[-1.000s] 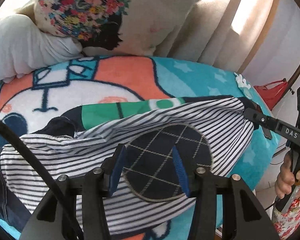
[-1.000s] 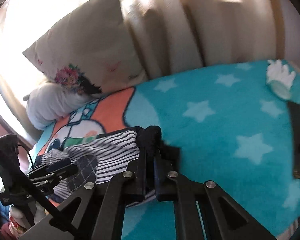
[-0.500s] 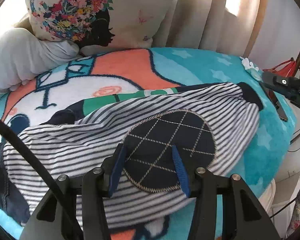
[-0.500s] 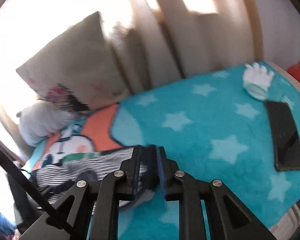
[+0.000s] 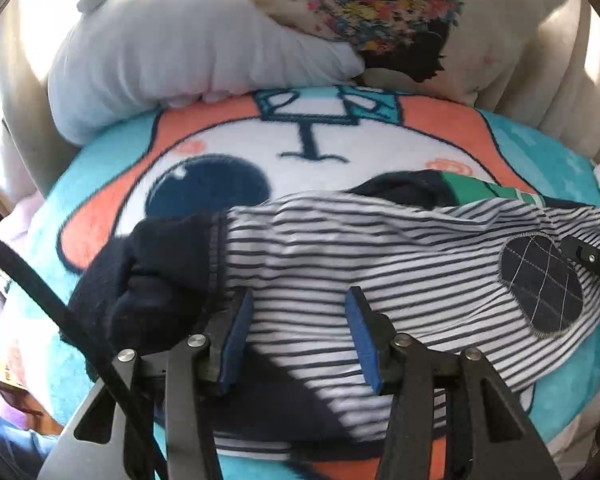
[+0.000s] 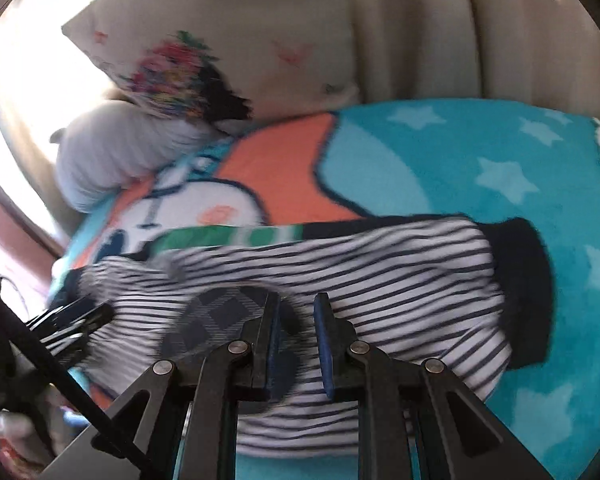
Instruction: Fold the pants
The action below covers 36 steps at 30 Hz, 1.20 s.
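The striped pants point(image 5: 380, 264) are laid doubled lengthwise across the cartoon blanket point(image 5: 228, 140), below the floral pillow point(image 6: 220, 48), while the left gripper point(image 5: 298, 332) and right gripper point(image 6: 296, 332) are held unclenched above them, grasping nothing, so a crosswise fold is judged outstanding.

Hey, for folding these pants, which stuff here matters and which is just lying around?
Part of the job: striped pants, left tongs, right tongs.
Just there: blanket, flowered pillow, white pillow, green and navy garment under the pants.
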Each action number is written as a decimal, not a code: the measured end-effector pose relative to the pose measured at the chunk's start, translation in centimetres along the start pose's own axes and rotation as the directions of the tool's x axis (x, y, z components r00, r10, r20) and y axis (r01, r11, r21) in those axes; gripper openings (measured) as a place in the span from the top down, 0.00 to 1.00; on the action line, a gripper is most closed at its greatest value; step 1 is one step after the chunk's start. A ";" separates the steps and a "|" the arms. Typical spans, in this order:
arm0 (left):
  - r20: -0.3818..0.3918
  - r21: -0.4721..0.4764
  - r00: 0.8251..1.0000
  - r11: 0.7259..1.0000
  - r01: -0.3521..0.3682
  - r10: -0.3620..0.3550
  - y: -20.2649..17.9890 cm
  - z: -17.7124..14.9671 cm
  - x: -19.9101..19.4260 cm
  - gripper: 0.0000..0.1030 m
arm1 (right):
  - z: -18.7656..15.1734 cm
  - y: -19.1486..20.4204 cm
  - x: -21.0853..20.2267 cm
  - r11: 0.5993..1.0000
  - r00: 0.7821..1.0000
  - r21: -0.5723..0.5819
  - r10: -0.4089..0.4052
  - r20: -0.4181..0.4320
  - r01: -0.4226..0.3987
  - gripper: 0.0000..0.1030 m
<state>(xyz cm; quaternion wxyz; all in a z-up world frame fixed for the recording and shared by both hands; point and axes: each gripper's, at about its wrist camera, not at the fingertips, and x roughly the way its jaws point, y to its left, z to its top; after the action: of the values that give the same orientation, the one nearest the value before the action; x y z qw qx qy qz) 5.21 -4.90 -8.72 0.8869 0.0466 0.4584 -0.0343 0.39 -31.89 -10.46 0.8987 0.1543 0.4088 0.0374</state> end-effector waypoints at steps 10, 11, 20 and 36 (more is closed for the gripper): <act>0.023 0.064 0.998 0.997 -0.053 0.052 -0.4 -1.9 -1.3 0.53 | 0.6 -5.9 -3.3 0.985 0.994 0.160 -0.079 0.073 0.067 0.92; 0.023 0.067 0.998 0.996 -0.051 0.050 -0.3 -2.0 -1.4 0.53 | 0.8 -5.3 -3.4 0.986 0.993 0.150 -0.090 0.074 0.078 0.91; 0.022 0.064 0.999 0.997 -0.042 0.040 0.1 -2.7 -2.0 0.53 | 1.6 3.3 -4.0 1.000 0.995 -0.025 0.016 0.099 -0.014 0.89; 0.008 0.078 1.000 0.997 0.002 -0.003 0.3 -3.3 -3.7 0.54 | 2.2 1.2 0.6 0.996 0.998 0.066 -0.063 0.012 0.062 0.88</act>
<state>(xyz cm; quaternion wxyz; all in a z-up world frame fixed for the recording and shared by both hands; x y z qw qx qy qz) 0.40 -4.10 -7.57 0.8863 0.0805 0.4529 -0.0536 2.52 -31.16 -9.13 0.8967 0.1713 0.4082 -0.0052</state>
